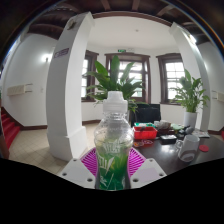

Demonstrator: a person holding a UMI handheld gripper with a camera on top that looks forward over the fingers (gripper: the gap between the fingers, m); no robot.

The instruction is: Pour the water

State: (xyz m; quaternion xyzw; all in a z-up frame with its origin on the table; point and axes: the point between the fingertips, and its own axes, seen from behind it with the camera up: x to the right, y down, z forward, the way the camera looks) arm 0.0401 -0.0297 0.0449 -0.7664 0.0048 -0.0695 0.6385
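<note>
The tongs (113,172) are clamped on a clear plastic bottle (114,140), its lower body pinched between the 2 pink pads (91,160) so that both fingers press on its sides. The bottle stands upright between them with its white cap (115,99) on, and greenish liquid shows in its lower part. Gripping it low and level like this keeps the weight steady and stops the contents shifting before any tilt. The cap looks to be in place, so by my reading pouring has not begun.

Beyond the tongs and to their right lies a dark worktop (165,155) carrying a red item (146,131) and a pale object (187,148) that may be the receiving vessel; I cannot tell for sure. Further ahead stand leafy plants (115,80) before the windows, and a white pillar (72,90) rises to the left.
</note>
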